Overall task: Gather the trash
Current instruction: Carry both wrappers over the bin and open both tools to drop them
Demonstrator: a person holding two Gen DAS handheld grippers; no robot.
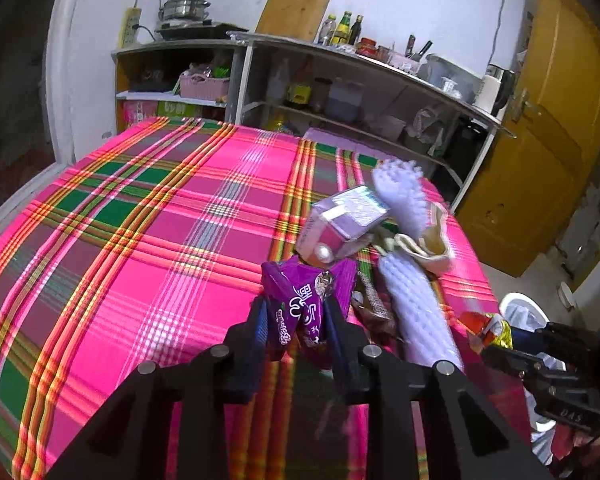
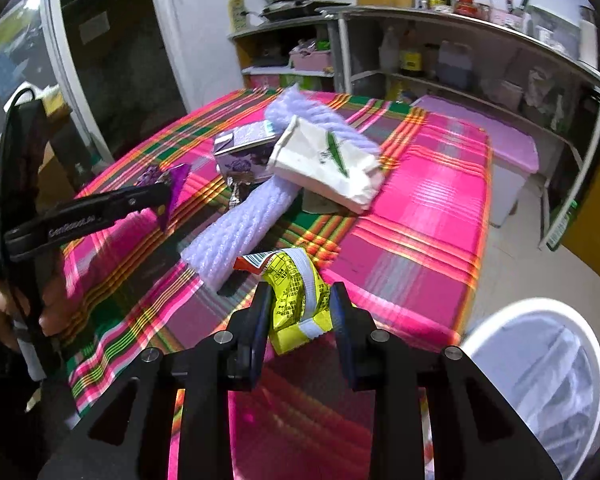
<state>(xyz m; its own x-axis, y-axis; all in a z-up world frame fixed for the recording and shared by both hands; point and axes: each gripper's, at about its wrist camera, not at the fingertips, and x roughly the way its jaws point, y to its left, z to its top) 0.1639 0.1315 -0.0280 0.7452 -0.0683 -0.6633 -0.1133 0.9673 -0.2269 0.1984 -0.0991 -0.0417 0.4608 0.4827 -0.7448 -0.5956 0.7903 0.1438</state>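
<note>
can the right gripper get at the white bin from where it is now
Probably yes. The bin stands open just off the table's corner, beside the right gripper, with nothing between them. That gripper holds a yellow wrapper.

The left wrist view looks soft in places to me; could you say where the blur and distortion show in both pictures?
Left wrist view: the white foam sleeve and purple carton are motion-smeared; shelves bow. Right wrist view: sharper, the yellow wrapper text crisp, edges curved and vignetted.
</note>
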